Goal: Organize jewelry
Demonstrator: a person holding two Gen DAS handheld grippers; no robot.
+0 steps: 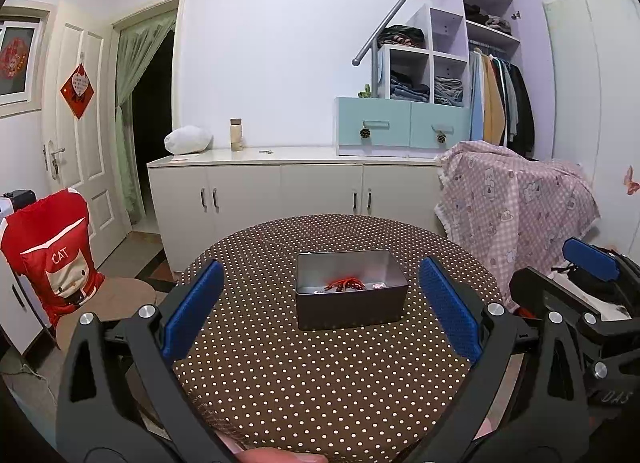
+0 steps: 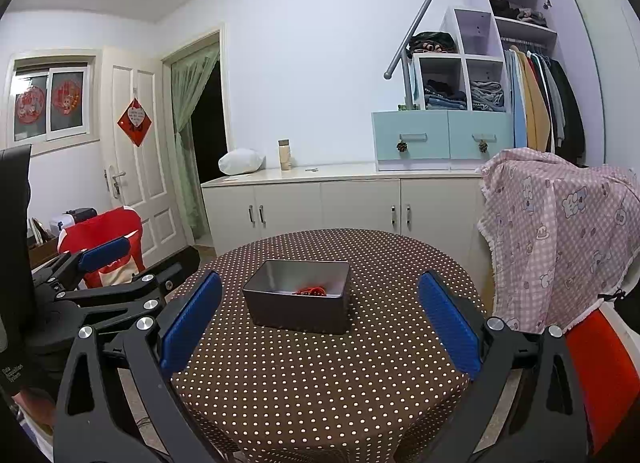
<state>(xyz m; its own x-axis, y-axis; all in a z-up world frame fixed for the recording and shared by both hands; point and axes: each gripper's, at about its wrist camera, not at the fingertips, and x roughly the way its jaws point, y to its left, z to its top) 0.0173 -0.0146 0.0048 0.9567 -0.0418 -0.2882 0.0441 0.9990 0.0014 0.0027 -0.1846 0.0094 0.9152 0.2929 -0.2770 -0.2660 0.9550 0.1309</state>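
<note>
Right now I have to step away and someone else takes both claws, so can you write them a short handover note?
Left claw: open, empty, held above the near side of the table.
Right claw: open, empty, alongside it.
The tin sits open near the table's middle, ahead of both claws. Inside lie a red cord piece and some small bits I cannot make out.
Done: that jewelry is in the tin.
Left: no loose jewelry shows on the cloth; no lid is in view, so check whether anything remains.

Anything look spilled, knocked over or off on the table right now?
Nothing stands out. The grey metal tin sits upright on the polka-dot tablecloth, red-corded jewelry inside. No spills visible.
</note>
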